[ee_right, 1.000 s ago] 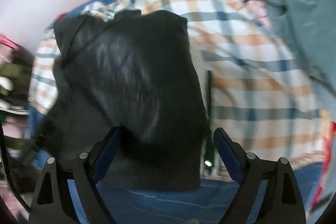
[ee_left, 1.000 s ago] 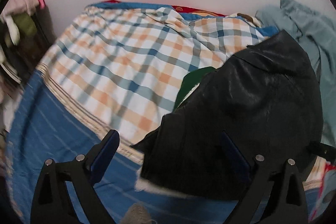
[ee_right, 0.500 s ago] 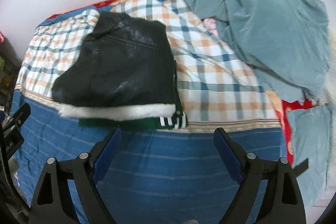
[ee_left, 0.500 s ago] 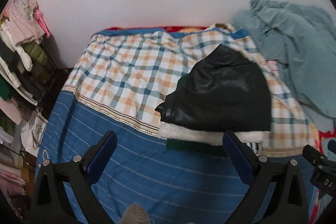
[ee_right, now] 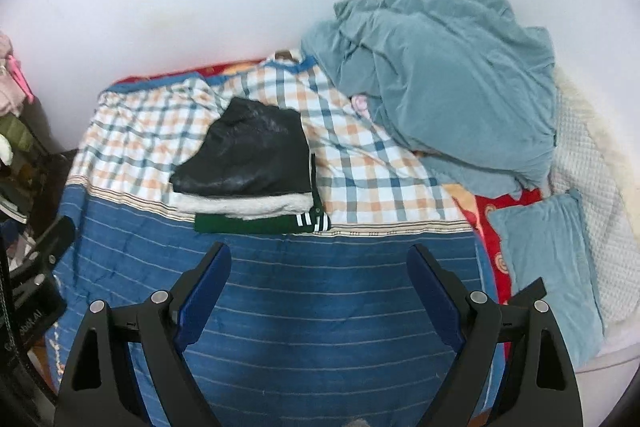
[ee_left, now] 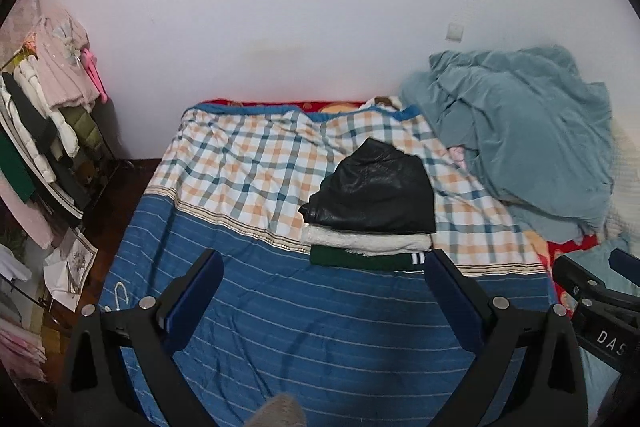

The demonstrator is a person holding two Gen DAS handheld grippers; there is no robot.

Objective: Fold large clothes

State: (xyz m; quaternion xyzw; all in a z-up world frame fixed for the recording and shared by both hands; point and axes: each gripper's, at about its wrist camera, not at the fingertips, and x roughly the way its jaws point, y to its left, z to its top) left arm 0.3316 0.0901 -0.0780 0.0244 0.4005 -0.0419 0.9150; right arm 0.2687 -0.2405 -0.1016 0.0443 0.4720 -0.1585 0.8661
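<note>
White wall backed the bed in your left wrist view, its cover blue-striped toward you and plaid toward the wall. Your left claw hung above the blue stripes with its jaws spread wide and nothing between them. The folded black jacket lay on the bed right where plaid met blue, its white fleece lining showing along the near edge, stacked on a folded green garment. Right of the jacket a teal blanket was heaped against the wall. Left of the jacket, off the bed, a rack of hanging clothes stood. Part of your right claw showed at the far right edge.

From your right wrist view, the same bed filled the frame. Your right claw was wide open and empty, above the blue stripes. The black jacket sat beyond it, on the green garment. Right of the jacket lay the teal blanket, and nearer you a teal pillow.
</note>
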